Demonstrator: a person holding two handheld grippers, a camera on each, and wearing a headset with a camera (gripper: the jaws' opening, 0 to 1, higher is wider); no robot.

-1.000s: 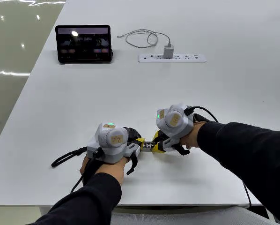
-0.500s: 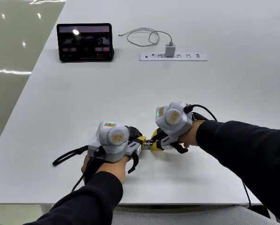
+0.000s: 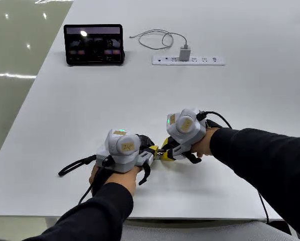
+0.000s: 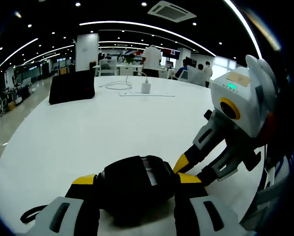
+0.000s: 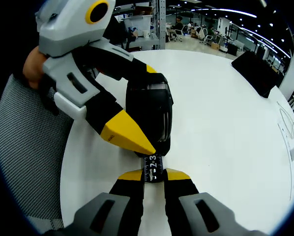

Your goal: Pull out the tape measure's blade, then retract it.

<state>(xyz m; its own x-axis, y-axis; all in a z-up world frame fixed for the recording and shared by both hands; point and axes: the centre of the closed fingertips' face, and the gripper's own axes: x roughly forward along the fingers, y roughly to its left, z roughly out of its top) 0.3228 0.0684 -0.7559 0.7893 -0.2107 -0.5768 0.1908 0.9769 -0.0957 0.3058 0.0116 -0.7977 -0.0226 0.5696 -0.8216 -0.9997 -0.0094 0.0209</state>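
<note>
Left tool point(image 4: 137, 179) is clamping the likely rigid tape measure case point(image 4: 136, 192) while right tool point(image 5: 152, 176) is pinching its thin, probably springy, slippery blade point(image 5: 152, 168) near the mouth.

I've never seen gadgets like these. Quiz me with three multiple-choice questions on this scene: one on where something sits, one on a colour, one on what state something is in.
1. Where does the tablet stand on the table?
A. At the far side, left of the power strip
B. At the near edge
C. At the far right corner

2. What colour is the tape measure's case?
A. White
B. Black
C. Red

3. What is the right gripper doing?
A. Hanging open above the table
B. Clamping the tablet
C. Shut on the blade, which is a short way out of the case

Answers:
1 A: the head view shows it far off, with the power strip to its right.
2 B: both gripper views show a black case between the yellow tips of the left gripper.
3 C: the right gripper view shows its jaws pinching the numbered blade just outside the case.
</note>
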